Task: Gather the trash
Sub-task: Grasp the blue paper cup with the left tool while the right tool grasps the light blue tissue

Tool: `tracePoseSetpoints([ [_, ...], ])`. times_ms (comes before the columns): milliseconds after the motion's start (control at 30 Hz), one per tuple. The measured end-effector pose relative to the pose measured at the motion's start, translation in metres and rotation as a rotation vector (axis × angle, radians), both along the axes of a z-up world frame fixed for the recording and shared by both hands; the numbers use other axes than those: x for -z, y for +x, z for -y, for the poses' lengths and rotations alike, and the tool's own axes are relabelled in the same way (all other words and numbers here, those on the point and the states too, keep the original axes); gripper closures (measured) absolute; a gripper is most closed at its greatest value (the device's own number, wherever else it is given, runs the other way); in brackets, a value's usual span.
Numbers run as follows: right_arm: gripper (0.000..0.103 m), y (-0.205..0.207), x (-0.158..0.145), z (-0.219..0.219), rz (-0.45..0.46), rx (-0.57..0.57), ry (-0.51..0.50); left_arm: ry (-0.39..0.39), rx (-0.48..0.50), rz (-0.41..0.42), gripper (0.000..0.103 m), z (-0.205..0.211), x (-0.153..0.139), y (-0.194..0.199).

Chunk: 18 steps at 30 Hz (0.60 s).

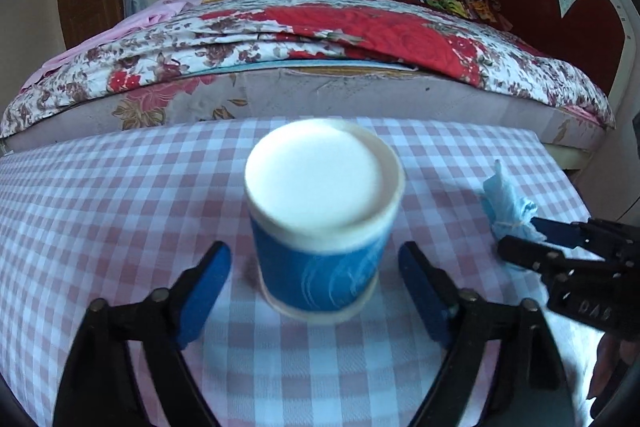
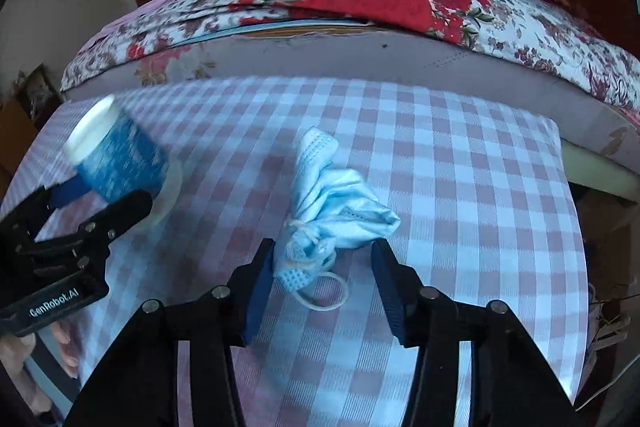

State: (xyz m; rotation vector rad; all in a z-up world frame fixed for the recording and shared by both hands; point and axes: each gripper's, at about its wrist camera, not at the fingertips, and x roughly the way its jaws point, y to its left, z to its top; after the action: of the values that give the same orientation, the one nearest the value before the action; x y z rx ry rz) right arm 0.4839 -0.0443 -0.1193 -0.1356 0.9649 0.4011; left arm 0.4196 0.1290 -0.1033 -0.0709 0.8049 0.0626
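Blue paper cup (image 1: pixel 320 223) stands on the checked tablecloth (image 1: pixel 100 195) between my spread left gripper (image 1: pixel 316 291); my right gripper (image 2: pixel 322 283), also spread, straddles the crumpled mask (image 2: pixel 336 211). Next I close both.

The blue-and-white paper cup (image 1: pixel 322 223) has a matt wall. The crumpled pale-blue non-woven face mask (image 2: pixel 334 205) looks soft, slightly sheeny, with a dimpled edge. The pink-and-white checked woven tablecloth (image 2: pixel 460 195) is matt. The black plastic gripper fingers (image 2: pixel 404 291) carry ribbed blue pads.
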Motion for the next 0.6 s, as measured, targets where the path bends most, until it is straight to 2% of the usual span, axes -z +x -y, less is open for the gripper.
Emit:
tracePoseSetpoints([
  [33, 0.053, 0.003, -0.001, 0.000, -0.003, 0.006, 0.005, 0.002, 0.005, -0.008, 0.029, -0.001, 0.001, 0.003],
  [100, 0.053, 0.006, -0.002, 0.000, -0.003, 0.009, 0.013, 0.004, 0.014, -0.016, 0.031, -0.002, 0.003, 0.006],
  [167, 0.038, 0.005, -0.002, -0.003, 0.005, 0.008, -0.003, 0.019, 0.027, -0.017, 0.036, 0.000, 0.004, 0.008],
  [200, 0.036, 0.005, -0.002, -0.004, 0.016, 0.004, -0.004, 0.025, 0.034, -0.018, 0.036, 0.001, 0.004, 0.008],
  [333, 0.036, 0.004, 0.000, -0.006, 0.031, 0.013, 0.001, 0.036, 0.043, -0.012, 0.037, 0.002, 0.005, 0.008],
  [400, 0.059, 0.006, 0.002, -0.006, 0.026, 0.022, 0.004, 0.034, 0.045, -0.011, 0.039, 0.002, 0.005, 0.009],
  [433, 0.078, 0.006, 0.002, -0.007, 0.038, 0.028, -0.010, 0.032, 0.051, -0.011, 0.041, 0.002, 0.004, 0.010],
  [600, 0.078, 0.008, 0.000, -0.013, 0.035, 0.021, -0.034, 0.044, 0.071, -0.005, 0.052, 0.005, 0.003, 0.011],
])
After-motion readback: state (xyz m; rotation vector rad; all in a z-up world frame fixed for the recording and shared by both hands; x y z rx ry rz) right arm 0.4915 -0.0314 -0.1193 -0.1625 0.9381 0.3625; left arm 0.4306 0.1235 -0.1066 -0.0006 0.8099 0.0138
